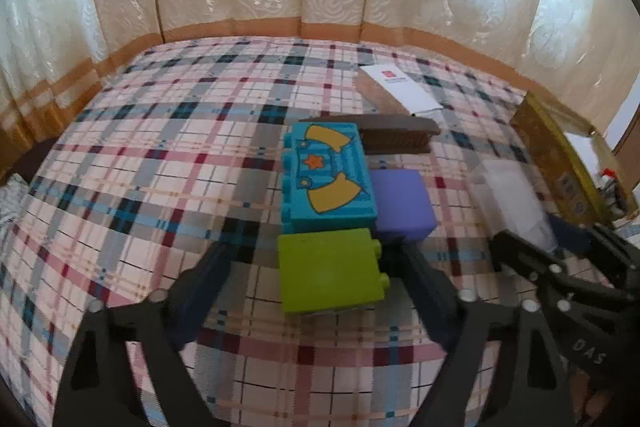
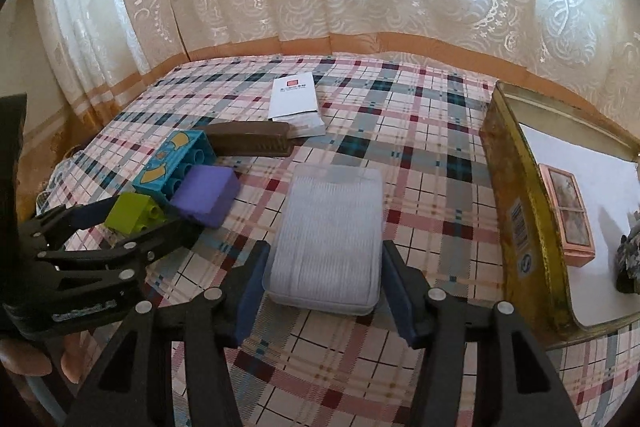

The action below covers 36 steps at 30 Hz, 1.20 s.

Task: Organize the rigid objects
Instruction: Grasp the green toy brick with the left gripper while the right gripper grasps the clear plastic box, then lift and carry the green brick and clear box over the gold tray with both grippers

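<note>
Now my left claw (image 1: 312, 267) stands wide around the green brick (image 1: 330, 269), its pads on either side but, as far as I can see, not pressing it. My right claw (image 2: 324, 287) has its jaws at both sides of the clear case (image 2: 330, 237); the pads sit right at its edges, yet I cannot tell if they grip. Just beyond the green brick lies the blue brick (image 1: 330, 173), touching it, with the purple block (image 1: 402, 203) against the blue one's right side and a brown piece (image 1: 396, 135) at the far end. Farther off rests a white booklet (image 1: 400, 89) on the plaid cloth (image 1: 160, 155). At the right stands a gold tin (image 2: 520, 211). Only the right view shows inside it: a pink box (image 2: 566, 213) on a white floor. That view also shows fingers (image 2: 24, 355) near the left claw. The left view blurs the case.
</note>
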Tool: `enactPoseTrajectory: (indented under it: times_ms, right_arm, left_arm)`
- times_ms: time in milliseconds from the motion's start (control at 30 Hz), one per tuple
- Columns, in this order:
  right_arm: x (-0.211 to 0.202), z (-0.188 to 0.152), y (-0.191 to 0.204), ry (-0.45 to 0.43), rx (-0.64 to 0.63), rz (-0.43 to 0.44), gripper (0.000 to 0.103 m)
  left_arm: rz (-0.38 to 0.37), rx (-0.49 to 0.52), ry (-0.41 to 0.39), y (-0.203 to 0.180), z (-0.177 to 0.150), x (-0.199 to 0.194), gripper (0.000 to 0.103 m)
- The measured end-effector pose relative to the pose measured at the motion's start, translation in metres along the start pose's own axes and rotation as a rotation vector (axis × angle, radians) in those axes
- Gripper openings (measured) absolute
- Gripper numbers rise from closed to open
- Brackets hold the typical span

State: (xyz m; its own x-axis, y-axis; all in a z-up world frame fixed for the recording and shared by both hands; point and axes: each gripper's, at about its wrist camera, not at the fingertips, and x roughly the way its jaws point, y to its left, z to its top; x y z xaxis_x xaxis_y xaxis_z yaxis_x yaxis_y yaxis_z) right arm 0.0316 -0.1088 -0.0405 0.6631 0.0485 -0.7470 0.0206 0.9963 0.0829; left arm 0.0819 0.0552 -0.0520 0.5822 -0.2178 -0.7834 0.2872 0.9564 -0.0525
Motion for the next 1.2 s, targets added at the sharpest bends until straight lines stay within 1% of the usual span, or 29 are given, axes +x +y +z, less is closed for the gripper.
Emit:
enactPoseTrajectory:
  times_ms: [67, 100, 133, 200, 233, 267, 333, 400, 467, 533, 633, 667, 733, 833, 1000, 1067, 1200]
  right_arm:
    - [0.000, 0.000, 0.000, -0.001, 0.002, 0.006, 0.058]
    - [0.000, 0.000, 0.000, -0.001, 0.002, 0.009, 0.058]
    - [0.000, 0.000, 0.000, -0.001, -0.001, 0.011, 0.058]
    - [0.000, 0.000, 0.000, -0.001, -0.005, 0.015, 0.058]
    - [0.000, -0.001, 0.000, -0.001, -0.006, 0.016, 0.058]
    - [0.000, -0.001, 0.000, -0.001, -0.006, 0.017, 0.058]
    - [0.000, 0.000, 0.000, -0.002, -0.002, 0.017, 0.057]
    - [0.000, 0.000, 0.000, -0.005, 0.005, 0.026, 0.057]
    - [-0.002, 0.000, -0.001, -0.017, 0.013, 0.032, 0.057]
    - [-0.006, 0.000, -0.003, -0.040, 0.021, 0.049, 0.057]
    - [-0.014, -0.001, -0.006, -0.084, 0.038, 0.088, 0.057]
    - [-0.016, -0.001, -0.006, -0.096, 0.037, 0.094, 0.057]
    - [-0.022, 0.000, -0.003, -0.136, 0.022, 0.092, 0.057]
    - [-0.032, 0.000, 0.001, -0.198, -0.005, 0.059, 0.057]
    - [-0.048, -0.001, 0.001, -0.313, -0.038, -0.009, 0.057]
    - [-0.054, -0.002, 0.004, -0.351, -0.058, -0.053, 0.057]
    - [-0.058, -0.001, 0.005, -0.386, -0.086, -0.097, 0.057]
  left_arm:
    - [0.026, 0.029, 0.000, -0.005, -0.001, 0.000, 0.069]
    - [0.018, 0.045, -0.003, -0.007, -0.001, -0.001, 0.065]
    - [0.009, 0.059, -0.007, -0.010, -0.001, -0.001, 0.058]
    - [0.003, 0.076, -0.011, -0.013, -0.001, -0.002, 0.049]
    - [0.008, 0.074, -0.015, -0.013, -0.001, -0.003, 0.042]
    - [0.021, 0.063, -0.018, -0.010, -0.001, -0.004, 0.042]
    - [0.021, 0.039, -0.021, -0.006, 0.000, -0.004, 0.042]
    - [-0.006, 0.013, -0.036, -0.001, 0.000, -0.007, 0.042]
    - [-0.049, -0.002, -0.059, 0.002, 0.001, -0.011, 0.042]
    - [-0.056, -0.013, -0.079, 0.003, 0.000, -0.015, 0.042]
    - [-0.095, -0.082, -0.161, 0.012, 0.000, -0.028, 0.042]
    - [-0.094, -0.104, -0.188, 0.015, 0.000, -0.032, 0.042]
    - [-0.079, -0.128, -0.221, 0.017, 0.001, -0.036, 0.042]
    - [-0.063, -0.143, -0.294, 0.017, 0.001, -0.047, 0.042]
    - [0.017, -0.115, -0.422, 0.010, 0.000, -0.063, 0.042]
    - [0.034, -0.110, -0.454, 0.007, 0.000, -0.066, 0.042]
    - [0.061, -0.109, -0.490, 0.003, 0.001, -0.070, 0.042]
